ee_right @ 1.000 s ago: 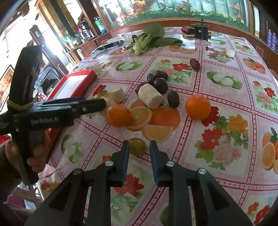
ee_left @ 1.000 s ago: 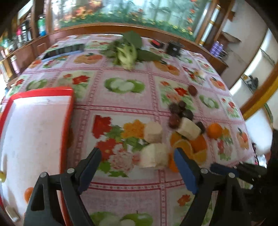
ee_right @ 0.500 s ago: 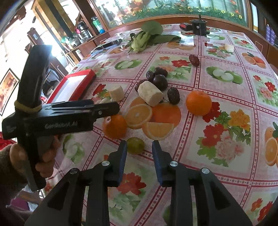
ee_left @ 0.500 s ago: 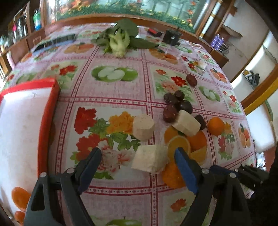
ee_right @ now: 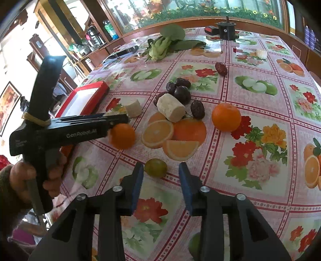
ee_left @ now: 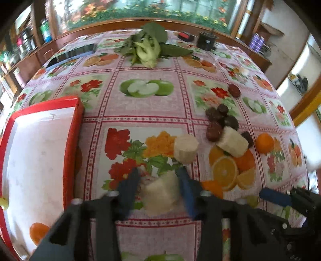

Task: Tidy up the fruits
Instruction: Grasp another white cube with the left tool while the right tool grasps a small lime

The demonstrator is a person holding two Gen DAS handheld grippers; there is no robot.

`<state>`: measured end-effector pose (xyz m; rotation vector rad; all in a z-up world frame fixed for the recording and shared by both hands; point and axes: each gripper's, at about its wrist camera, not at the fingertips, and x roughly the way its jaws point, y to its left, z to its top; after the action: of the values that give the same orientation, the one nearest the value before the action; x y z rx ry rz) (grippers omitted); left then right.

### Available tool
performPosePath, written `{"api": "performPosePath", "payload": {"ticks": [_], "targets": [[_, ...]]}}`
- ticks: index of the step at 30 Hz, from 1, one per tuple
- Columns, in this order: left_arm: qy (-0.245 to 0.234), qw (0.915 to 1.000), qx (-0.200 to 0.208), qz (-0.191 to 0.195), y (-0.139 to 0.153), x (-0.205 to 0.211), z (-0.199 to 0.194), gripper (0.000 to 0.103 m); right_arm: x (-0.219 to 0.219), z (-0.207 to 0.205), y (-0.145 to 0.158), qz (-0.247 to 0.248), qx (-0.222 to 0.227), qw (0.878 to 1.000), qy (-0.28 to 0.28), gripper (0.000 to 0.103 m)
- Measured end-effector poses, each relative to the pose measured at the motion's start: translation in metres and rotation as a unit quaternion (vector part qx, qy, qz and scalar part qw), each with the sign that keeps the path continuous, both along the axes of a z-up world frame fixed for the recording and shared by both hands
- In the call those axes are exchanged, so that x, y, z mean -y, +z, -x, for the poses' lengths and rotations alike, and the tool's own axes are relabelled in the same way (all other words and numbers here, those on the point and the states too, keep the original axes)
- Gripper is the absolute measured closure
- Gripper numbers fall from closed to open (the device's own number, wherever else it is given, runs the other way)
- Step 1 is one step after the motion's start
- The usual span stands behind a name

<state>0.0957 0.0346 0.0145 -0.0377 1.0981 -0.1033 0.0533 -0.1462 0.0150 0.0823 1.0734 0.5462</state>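
Early days | left tongs (ee_left: 158,180) closing around pale chunk (ee_left: 161,193), grip unconfirmed | right tongs (ee_right: 160,172) open, empty, near green fruit (ee_right: 155,167) | red tray (ee_left: 73,128) nearly bare | most fruit loose on surface (ee_right: 260,112)

Fruit-print tablecloth (ee_left: 150,112), wooden shelves (ee_right: 66,26), bright garden windows (ee_right: 200,10)

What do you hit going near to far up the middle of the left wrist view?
left gripper closing around the pale banana chunk → second banana chunk → printed green apples → leafy greens at the far edge.
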Motion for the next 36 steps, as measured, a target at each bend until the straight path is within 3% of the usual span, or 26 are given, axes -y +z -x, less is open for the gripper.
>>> {"api": "performPosePath", "payload": {"ticks": [9, 10, 14, 19, 21, 24, 32, 33, 36], "targets": [[-0.003, 0.9999, 0.007, 0.012, -0.001, -0.007, 0.010, 0.060, -0.022, -0.006, -0.006, 0.044, 0.010, 0.999, 0.026, 0.062], [-0.001, 0.9999, 0.007, 0.012, -0.001, -0.008, 0.010, 0.056, -0.025, -0.005, -0.005, 0.052, 0.011, 0.998, 0.030, 0.062], [0.008, 0.9996, 0.001, 0.026, -0.003, -0.013, 0.014, 0.021, -0.030, 0.000, -0.006, 0.071, 0.014, 0.996, 0.045, 0.062], [0.003, 0.9995, -0.009, 0.030, -0.001, -0.013, 0.022, 0.021, -0.028, 0.001, -0.006, 0.076, 0.012, 0.996, 0.043, 0.066], [-0.007, 0.9994, 0.011, 0.033, 0.004, -0.013, 0.033, 0.021, -0.026, 0.003, -0.006, 0.071, 0.007, 0.996, 0.043, 0.065], [-0.031, 0.9994, 0.015, -0.002, 0.000, -0.006, 0.036, 0.021, -0.026, 0.004, -0.006, 0.074, 0.012, 0.996, 0.042, 0.065], [0.014, 0.9998, 0.003, 0.015, -0.004, -0.023, 0.017, 0.022, -0.032, 0.006, -0.007, 0.106, 0.033, 0.993, 0.050, 0.066], [0.017, 0.9998, 0.003, 0.012, -0.005, -0.024, 0.015, 0.023, -0.031, 0.006, -0.008, 0.107, 0.036, 0.992, 0.048, 0.069], [0.010, 0.9997, 0.009, -0.022, -0.006, -0.020, 0.014, 0.041, -0.028, 0.006, -0.008, 0.107, 0.039, 0.992, 0.047, 0.074]]}}
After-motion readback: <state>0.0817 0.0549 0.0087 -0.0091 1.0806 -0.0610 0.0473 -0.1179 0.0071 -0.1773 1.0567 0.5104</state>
